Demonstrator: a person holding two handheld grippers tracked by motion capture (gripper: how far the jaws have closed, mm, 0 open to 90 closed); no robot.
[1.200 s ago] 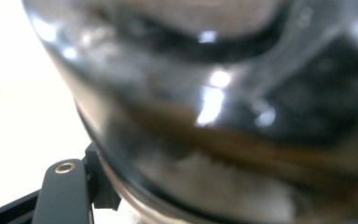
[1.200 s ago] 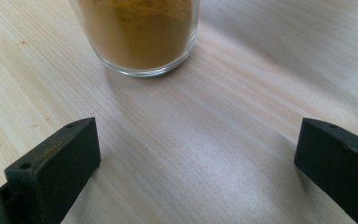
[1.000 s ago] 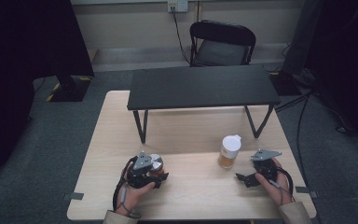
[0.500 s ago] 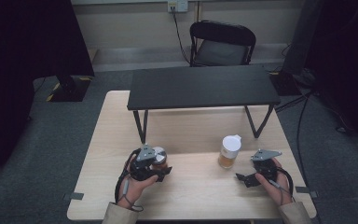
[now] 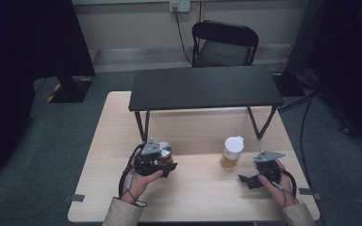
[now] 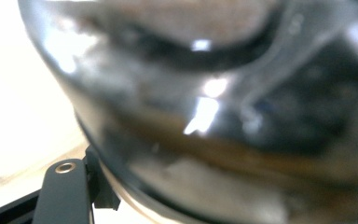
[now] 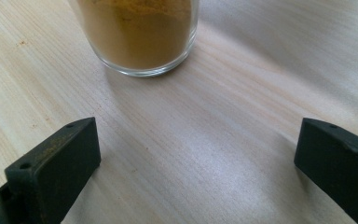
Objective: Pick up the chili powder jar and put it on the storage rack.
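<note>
Worktop (image 5: 202,197): pale wood, bare over most of its near half.

Black riser shelf (image 5: 205,87): stands on thin legs across the far half of the worktop, spanning most of its width; open space beneath it.

Folding chair (image 5: 224,44): black, on the floor beyond the worktop, behind the shelf.

Jar with white lid (image 5: 231,153): clear glass, upright, ochre powder inside; stands on the worktop right of centre, in front of the shelf's right leg. In the right gripper view it sits straight ahead, apart from the jaws.

Left tongs (image 5: 162,162): lifted off the worktop in the left hand, closed on a dark glass jar (image 6: 223,107) with a metal lid; the jar blocks almost the whole left gripper view, blurred, contents unclear.

Right tongs (image 5: 250,180): low over the worktop near the right edge, jaws spread wide, nothing between them, just beside the white-lidded jar.
</note>
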